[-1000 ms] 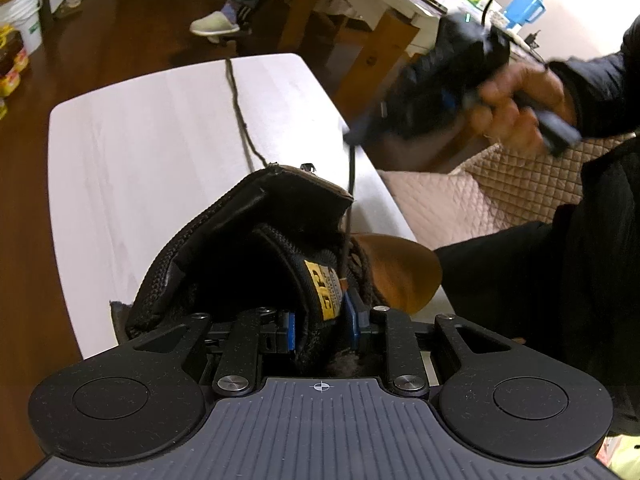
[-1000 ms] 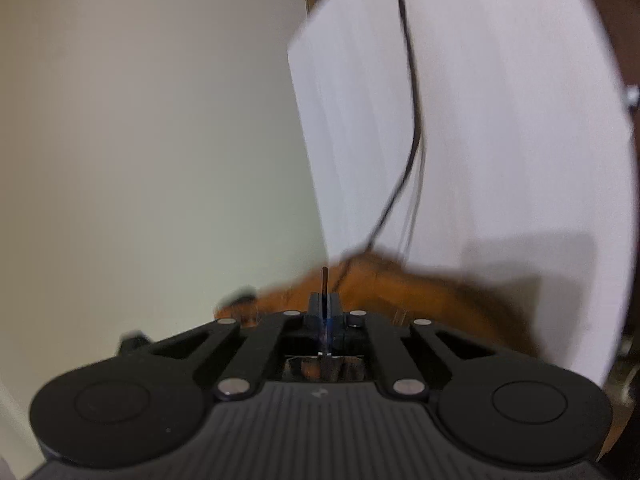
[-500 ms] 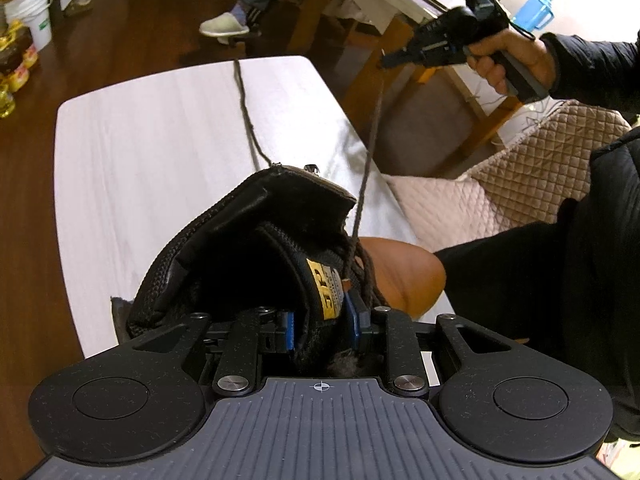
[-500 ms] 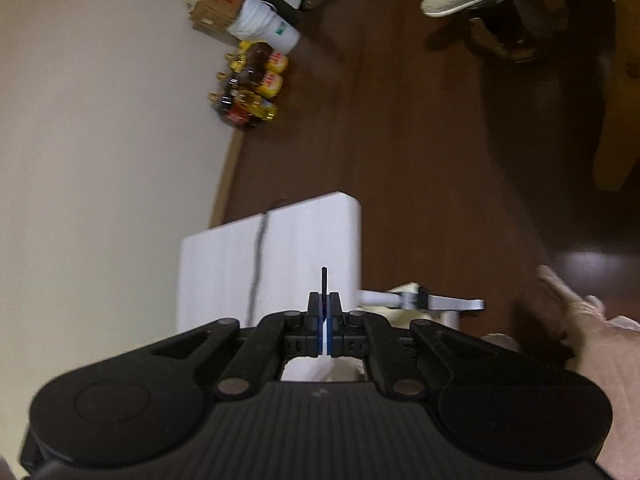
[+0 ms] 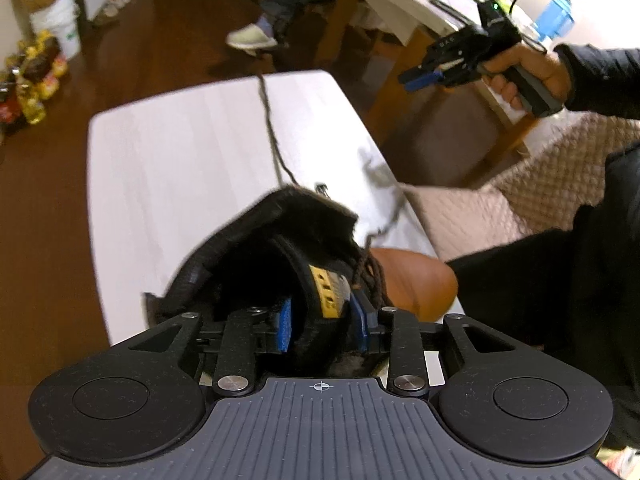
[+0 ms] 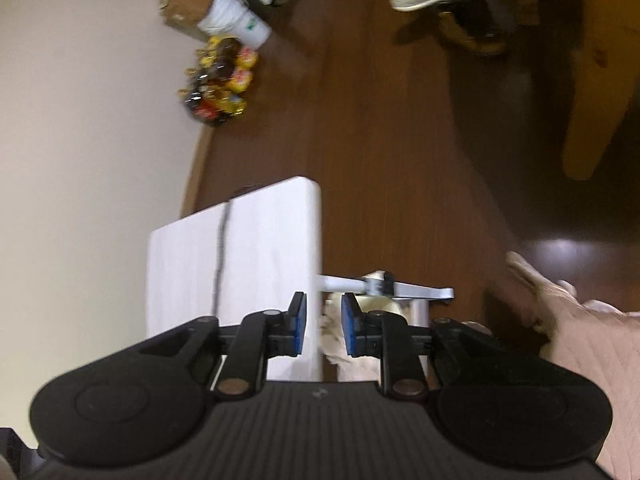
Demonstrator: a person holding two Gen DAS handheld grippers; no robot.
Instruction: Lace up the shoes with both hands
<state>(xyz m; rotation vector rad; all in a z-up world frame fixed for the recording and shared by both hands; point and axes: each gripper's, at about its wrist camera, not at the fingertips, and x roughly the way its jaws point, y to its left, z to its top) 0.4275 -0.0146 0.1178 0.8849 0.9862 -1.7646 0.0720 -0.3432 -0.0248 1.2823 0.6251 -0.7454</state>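
**Lace dropped, tongue grip easing**

Fingers of left gripper [image 5: 323, 322] bracket the shoe [image 5: 280, 256] tongue, jaws opening w/ tongue between, pads barely pressing. Shoe sits on white table [image 5: 180, 152]; lace [image 5: 272, 136] trails across it (other end falling loose). Right gripper [image 6: 322, 328] is up off table edge, jaws opening, nothing between. Next, probably: re-pinch loose end near tip, keep tongue steady.

A brown leather boot with black padded collar and yellow tongue label [image 5: 280, 256] stands on the white table; its dark brown lace [image 5: 270, 128] trails toward twelve o'clock.
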